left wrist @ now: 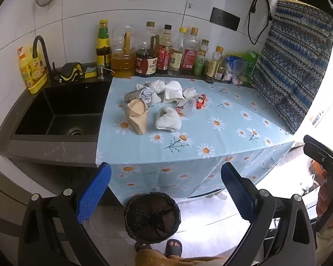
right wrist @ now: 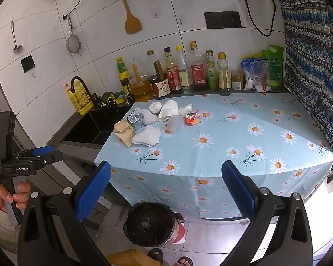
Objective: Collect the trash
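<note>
On the daisy-print tablecloth (left wrist: 222,119) covering the counter, the trash lies in one loose cluster toward the back left, just in front of the row of condiment bottles (left wrist: 166,51); it comprises a crumpled tan paper bag (left wrist: 136,115) nearest the sink (left wrist: 62,110), a crushed can (left wrist: 133,96) behind it, a large white crumpled tissue (left wrist: 168,119) at the front, further white tissue wads (left wrist: 173,90) behind, a clear plastic bag (right wrist: 176,123) and a red snack wrapper (left wrist: 201,101) at the right edge of the cluster; several pieces touch or overlap. On the floor, against the hanging front of the cloth, stands a trash bin (left wrist: 152,218) lined with a black bag, its mouth open upward. The left gripper (left wrist: 166,190) is held in front of the counter edge, above the bin, blue pads wide apart and holding nothing; the right gripper (right wrist: 166,190) is likewise in front of the counter with pads spread and nothing between them. Both are well apart from the trash. A yellow detergent bottle (left wrist: 32,71) stands beside the black faucet (left wrist: 41,53); a wooden spatula (right wrist: 131,15) hangs on the tiled wall.
</note>
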Demonstrator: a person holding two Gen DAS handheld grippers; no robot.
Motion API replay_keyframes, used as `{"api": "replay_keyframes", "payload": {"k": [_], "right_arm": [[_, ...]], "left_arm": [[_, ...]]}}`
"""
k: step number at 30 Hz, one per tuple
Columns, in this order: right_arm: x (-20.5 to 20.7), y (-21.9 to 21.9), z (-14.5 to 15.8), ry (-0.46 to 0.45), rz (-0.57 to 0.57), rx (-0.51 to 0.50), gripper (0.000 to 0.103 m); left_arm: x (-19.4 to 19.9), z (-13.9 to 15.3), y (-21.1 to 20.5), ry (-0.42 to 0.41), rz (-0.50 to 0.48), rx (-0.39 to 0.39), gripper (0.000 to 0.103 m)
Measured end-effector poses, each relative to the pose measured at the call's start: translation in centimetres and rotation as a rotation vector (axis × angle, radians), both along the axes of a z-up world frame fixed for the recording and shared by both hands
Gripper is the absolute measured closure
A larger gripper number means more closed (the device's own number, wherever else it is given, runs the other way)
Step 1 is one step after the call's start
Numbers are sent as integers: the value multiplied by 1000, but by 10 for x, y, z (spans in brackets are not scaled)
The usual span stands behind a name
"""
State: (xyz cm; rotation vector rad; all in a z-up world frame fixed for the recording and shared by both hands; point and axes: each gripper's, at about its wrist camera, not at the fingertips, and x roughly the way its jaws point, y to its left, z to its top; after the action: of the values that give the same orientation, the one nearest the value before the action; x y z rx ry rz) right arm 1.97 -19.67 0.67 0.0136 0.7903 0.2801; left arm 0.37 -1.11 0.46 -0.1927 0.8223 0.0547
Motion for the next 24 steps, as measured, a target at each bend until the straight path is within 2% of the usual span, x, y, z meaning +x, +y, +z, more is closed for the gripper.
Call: {"api": "replay_keyframes", "payload": {"k": [24], "right_arm": [[10, -5, 0, 29, 5, 34, 4]], "left_arm": [[3, -3, -1, 18, 12, -2, 7]]}}
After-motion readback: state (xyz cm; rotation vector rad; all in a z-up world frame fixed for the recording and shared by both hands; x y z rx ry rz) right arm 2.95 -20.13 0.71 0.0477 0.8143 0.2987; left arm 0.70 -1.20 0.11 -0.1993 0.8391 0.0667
